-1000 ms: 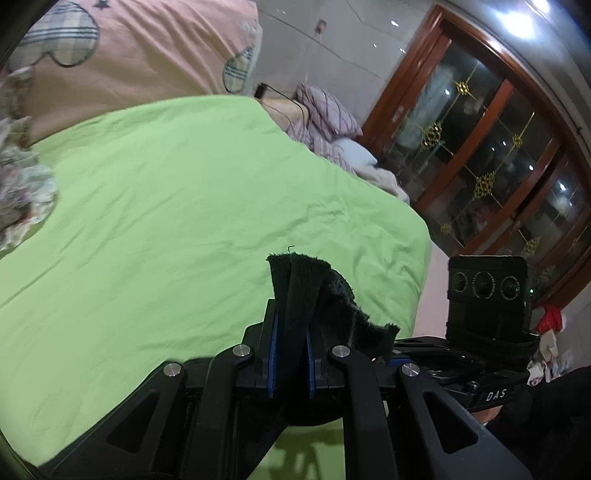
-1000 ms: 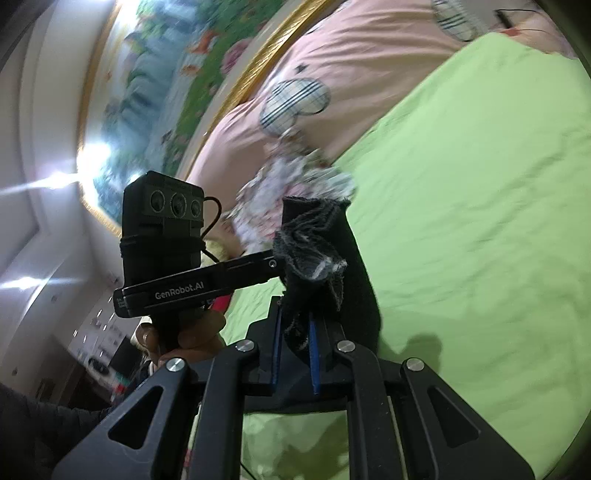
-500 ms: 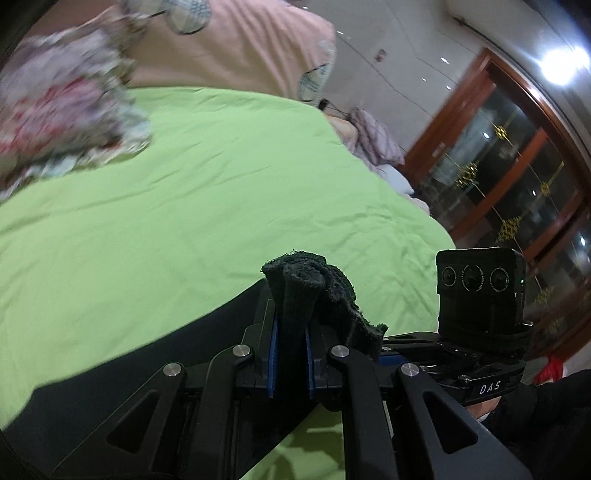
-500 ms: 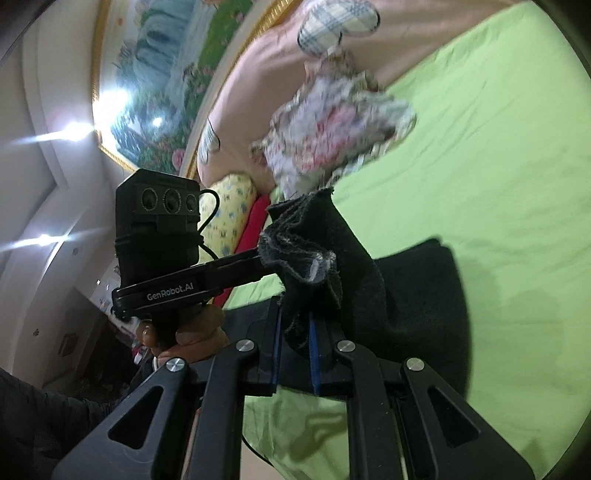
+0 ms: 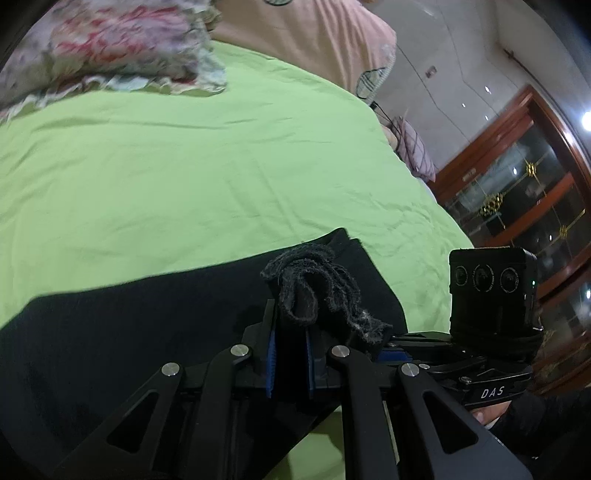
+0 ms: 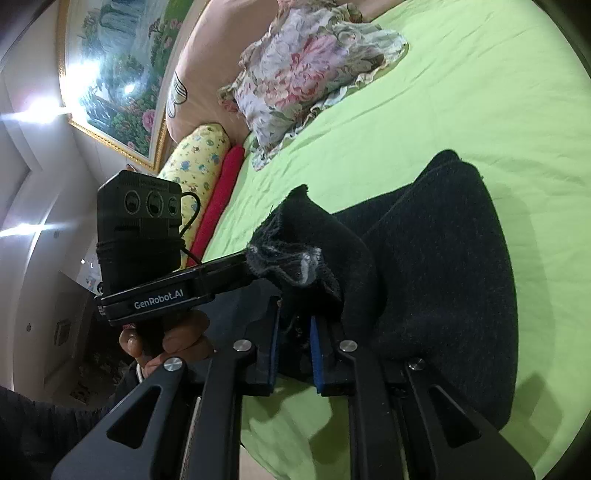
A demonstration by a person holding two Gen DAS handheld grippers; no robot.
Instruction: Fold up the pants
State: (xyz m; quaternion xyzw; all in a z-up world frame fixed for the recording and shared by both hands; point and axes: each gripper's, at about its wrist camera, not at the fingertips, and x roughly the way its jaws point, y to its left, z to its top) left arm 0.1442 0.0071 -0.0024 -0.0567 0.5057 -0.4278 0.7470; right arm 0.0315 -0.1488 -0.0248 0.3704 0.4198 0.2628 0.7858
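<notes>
**Both grippers clamped on the black pants over the green bed**

Up close, the left gripper (image 5: 290, 363) has its blue pads pinched on a bunched, frayed edge of the black pants (image 5: 147, 332), and the right gripper (image 6: 295, 354) is clamped on another bunched edge of the same pants (image 6: 443, 266) (fuzzy fabric, some grey lint on it). The rest of the pants lies spread on the green bedsheet (image 5: 184, 166). Farther back there's a floral cloth (image 6: 306, 66), blurry in the left view, probably a crumpled garment, near a pink headboard (image 5: 314, 33).
</notes>
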